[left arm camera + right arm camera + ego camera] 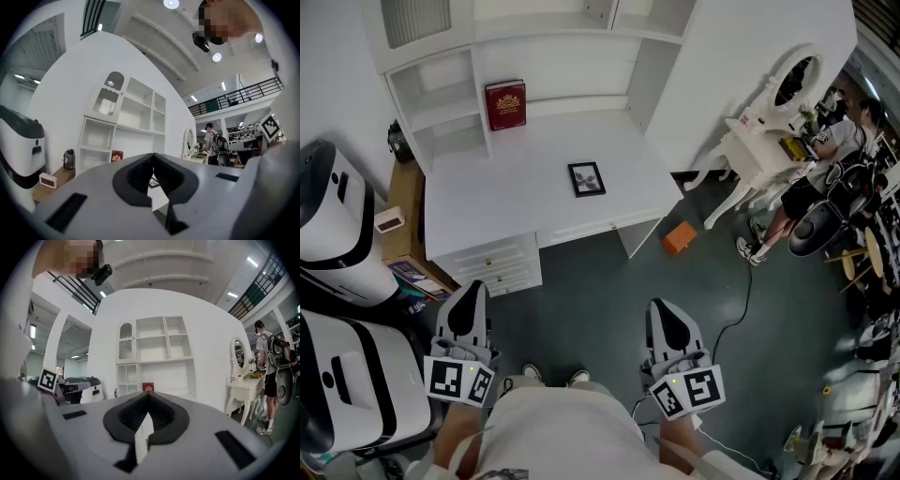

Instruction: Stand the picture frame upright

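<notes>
Fingers (pixel 136 176) of your left gripper (pixel 472 289) and right gripper (pixel 662 307) are pressed together, holding nothing. Your picture frame (pixel 587 178) lies flat on the white desk (pixel 487 202), at twelve o'clock, well apart from both. A red book (pixel 505 104) stands at its eleven o'clock.

Bare tabletop (pixel 516 202) surrounds the flat picture frame (pixel 587 178) on every side; a red book (pixel 505 104) stands well behind it. The floor (pixel 581 300) in front is open, with an orange box (pixel 680 237) off to the right.
</notes>
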